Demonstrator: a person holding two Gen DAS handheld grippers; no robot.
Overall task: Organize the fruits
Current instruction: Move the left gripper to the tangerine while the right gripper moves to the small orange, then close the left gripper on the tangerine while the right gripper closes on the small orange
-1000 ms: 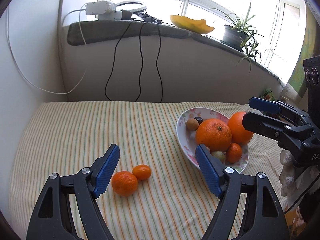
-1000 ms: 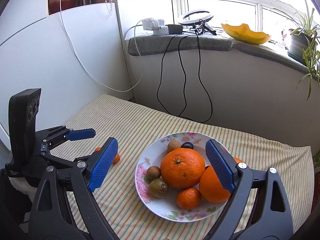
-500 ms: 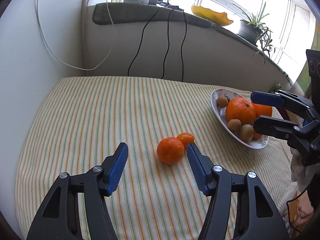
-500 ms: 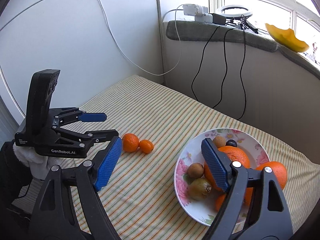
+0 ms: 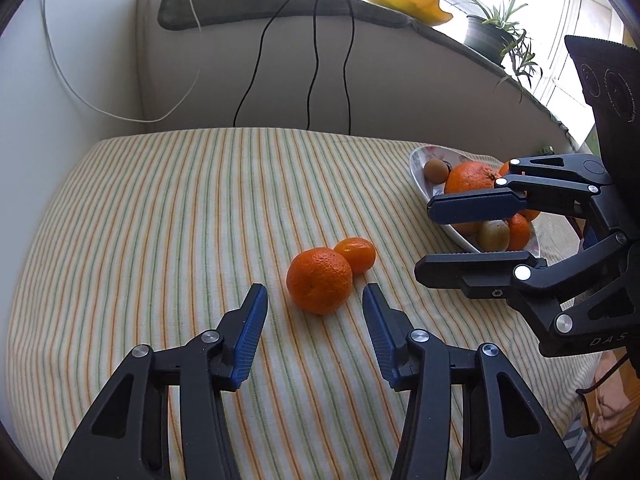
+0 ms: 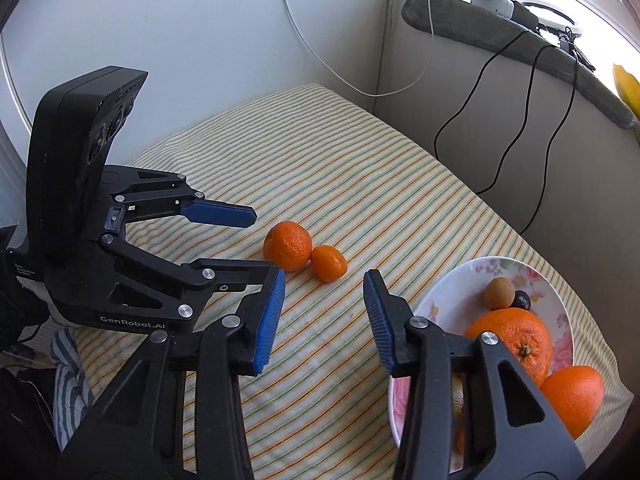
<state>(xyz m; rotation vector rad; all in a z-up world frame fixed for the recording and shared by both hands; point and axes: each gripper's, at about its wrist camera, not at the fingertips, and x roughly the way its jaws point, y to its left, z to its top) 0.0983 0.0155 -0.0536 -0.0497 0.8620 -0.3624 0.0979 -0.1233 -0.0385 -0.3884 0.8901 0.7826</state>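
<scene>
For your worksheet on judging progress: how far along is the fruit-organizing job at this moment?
Done: most fruit already sits in the flowered plate, including a large orange. In hand: nothing; the left gripper and right gripper, jaws just closing yet empty, approach the loose fruit. Left: the mandarin and the smaller one touching it lie on the striped cloth.

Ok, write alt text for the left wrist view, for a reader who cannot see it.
The left hand-held gripper, jaws open and just narrowed, points at a large round orange mandarin touching a smaller orange mandarin on striped yellow cloth. At right, the empty right hand-held gripper hangs before a floral white plate of fruit.
</scene>
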